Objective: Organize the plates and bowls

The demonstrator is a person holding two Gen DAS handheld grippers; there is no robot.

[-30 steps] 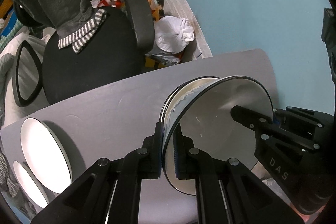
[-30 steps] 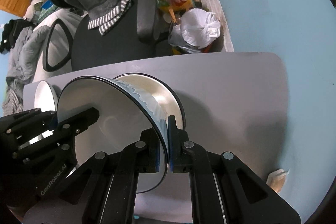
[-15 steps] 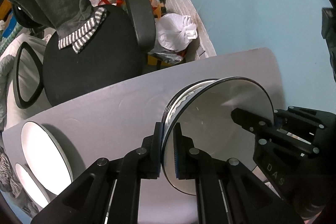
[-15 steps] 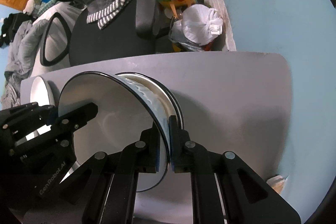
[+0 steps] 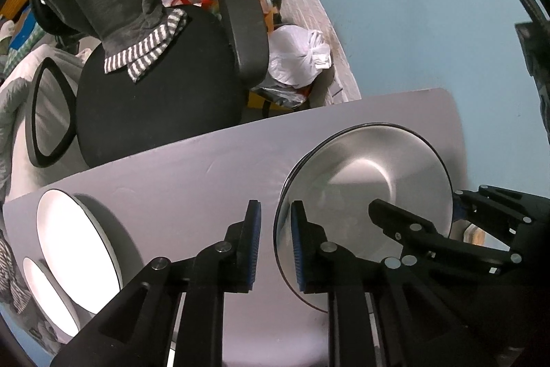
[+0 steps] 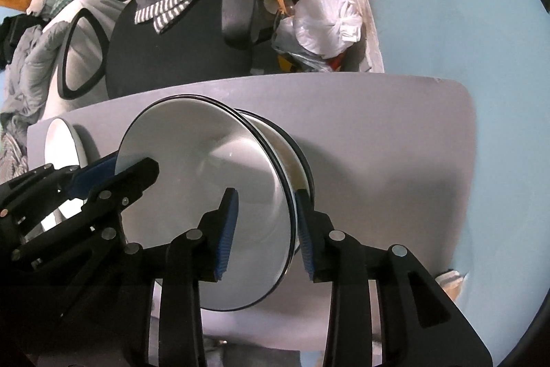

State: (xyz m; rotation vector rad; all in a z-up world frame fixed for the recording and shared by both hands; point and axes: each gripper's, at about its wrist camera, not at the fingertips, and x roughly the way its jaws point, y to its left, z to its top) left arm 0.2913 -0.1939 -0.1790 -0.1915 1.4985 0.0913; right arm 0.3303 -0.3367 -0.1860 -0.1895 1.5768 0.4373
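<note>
A white plate with a black rim [image 5: 364, 181] lies on a stack of like dishes [image 6: 299, 165] on the grey table [image 5: 192, 181]. My left gripper [image 5: 275, 243] straddles the plate's near rim. Its jaws are opening, with the outer pad clear of the rim. My right gripper [image 6: 266, 229] straddles the opposite rim of the same plate [image 6: 220, 167]. Its jaws are opening wider, and neither pad presses on the rim. Each gripper shows in the other's view, the right gripper [image 5: 417, 200] and the left gripper [image 6: 120, 167]. Two more white plates [image 5: 75, 250] [image 5: 44, 291] rest at the table's left end.
Beyond the table's far edge stands a black office chair [image 5: 154, 98] with a grey garment and striped cloth [image 5: 144, 50] draped over it. A white plastic bag [image 5: 299, 57] and clutter lie on the floor by the blue wall [image 5: 412, 6].
Both grippers have let go of the plate's rim and spread their jaws. The plate has sunk onto the stack, so the patterned dish beneath it no longer shows.
</note>
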